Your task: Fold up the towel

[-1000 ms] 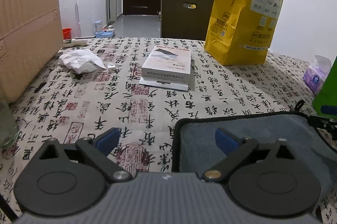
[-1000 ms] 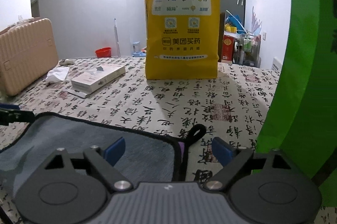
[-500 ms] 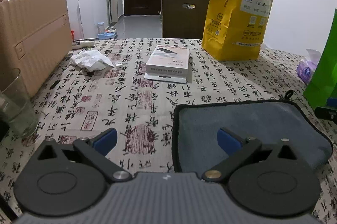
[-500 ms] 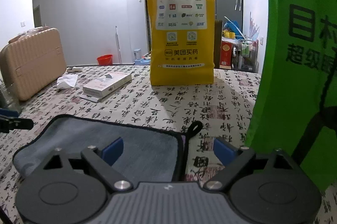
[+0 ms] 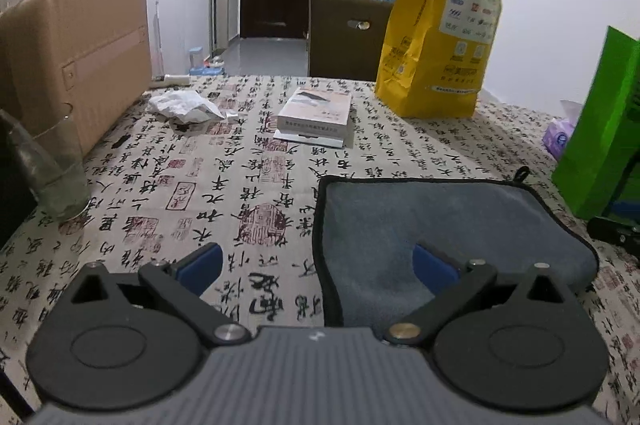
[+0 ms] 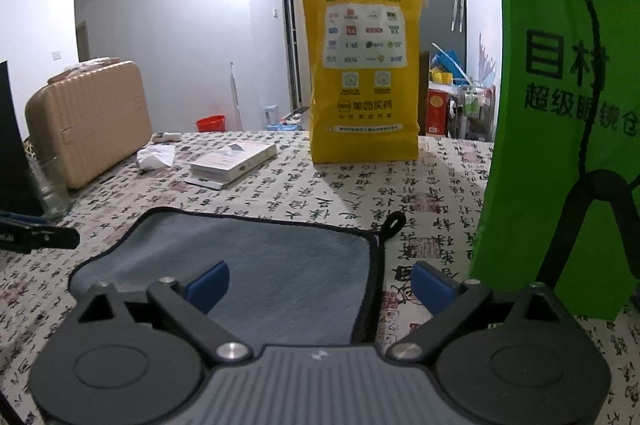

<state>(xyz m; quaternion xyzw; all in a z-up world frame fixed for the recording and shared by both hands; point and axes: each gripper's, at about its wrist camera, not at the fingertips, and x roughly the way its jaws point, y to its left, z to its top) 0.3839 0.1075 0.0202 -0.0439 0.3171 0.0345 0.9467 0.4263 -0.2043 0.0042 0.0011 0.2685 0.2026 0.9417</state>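
Note:
A grey towel (image 5: pixel 432 225) with black trim lies folded flat on the calligraphy-print tablecloth; it also shows in the right wrist view (image 6: pixel 256 261). A black hanging loop (image 6: pixel 394 223) sticks out at its far right corner. My left gripper (image 5: pixel 316 265) is open and empty above the towel's near left edge. My right gripper (image 6: pixel 320 279) is open and empty above the towel's near right edge. Neither gripper touches the cloth.
A yellow paper bag (image 5: pixel 440 45) stands at the back, a green bag (image 6: pixel 560 129) close on the right. A white box (image 5: pixel 316 113), crumpled tissue (image 5: pixel 184 105), a beige suitcase (image 5: pixel 68 61) and a glass (image 5: pixel 52 181) are to the left. A tissue pack (image 5: pixel 558 137) lies far right.
Both grippers have pulled back and risen away from the towel, staying open. The towel now lies further ahead and lower in both views.

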